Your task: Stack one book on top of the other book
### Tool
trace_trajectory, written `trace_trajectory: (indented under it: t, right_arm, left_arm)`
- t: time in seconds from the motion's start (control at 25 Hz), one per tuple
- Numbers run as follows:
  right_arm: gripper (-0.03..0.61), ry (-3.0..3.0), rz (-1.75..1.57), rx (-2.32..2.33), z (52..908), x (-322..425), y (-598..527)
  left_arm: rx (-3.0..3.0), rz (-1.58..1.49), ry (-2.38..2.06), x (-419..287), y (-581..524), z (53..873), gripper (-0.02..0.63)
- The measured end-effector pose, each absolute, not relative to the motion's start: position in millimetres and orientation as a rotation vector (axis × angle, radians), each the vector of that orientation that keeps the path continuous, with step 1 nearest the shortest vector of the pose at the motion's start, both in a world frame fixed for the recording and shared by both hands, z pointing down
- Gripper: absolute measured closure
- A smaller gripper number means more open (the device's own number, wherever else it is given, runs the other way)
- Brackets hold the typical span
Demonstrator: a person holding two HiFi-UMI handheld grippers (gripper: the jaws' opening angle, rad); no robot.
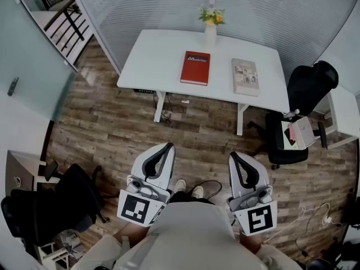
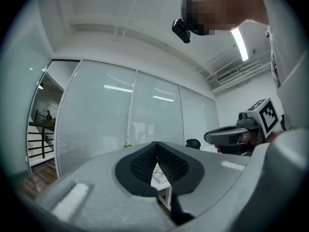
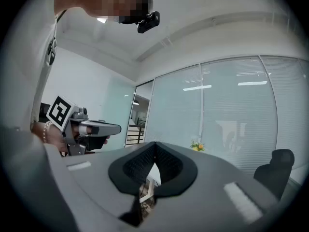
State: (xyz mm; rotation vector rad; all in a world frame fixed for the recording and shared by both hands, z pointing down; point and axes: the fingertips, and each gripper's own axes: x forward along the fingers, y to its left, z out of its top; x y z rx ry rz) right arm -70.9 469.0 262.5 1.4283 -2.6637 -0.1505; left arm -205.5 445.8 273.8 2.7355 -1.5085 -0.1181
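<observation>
Vase (image 1: 210,36) holding yellow flowers (image 1: 212,17), red book (image 1: 195,67), beige book (image 1: 245,76) apart, left gripper (image 1: 168,145) and right gripper (image 1: 233,155) fingers closed

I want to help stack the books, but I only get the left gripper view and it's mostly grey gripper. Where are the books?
Observer: In the head view both lie flat on the white table: a red book and a beige book, side by side, not touching.
Operator: Which one is on my side?
Observer: The red book, ahead of the left gripper across a stretch of wooden floor.
Operator: Is the other gripper holding anything?
Observer: No. The right gripper view shows the right gripper shut and empty.
</observation>
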Motion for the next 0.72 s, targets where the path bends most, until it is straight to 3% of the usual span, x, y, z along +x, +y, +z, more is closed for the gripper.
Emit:
trace_trajectory:
  t: [0.72]
  right_arm:
    - [0.574, -2.649, -0.203, 1.458, 273, -131, 450]
  left_arm:
    - [2.760, -0.120, -1.441, -266, 424, 287, 0.612]
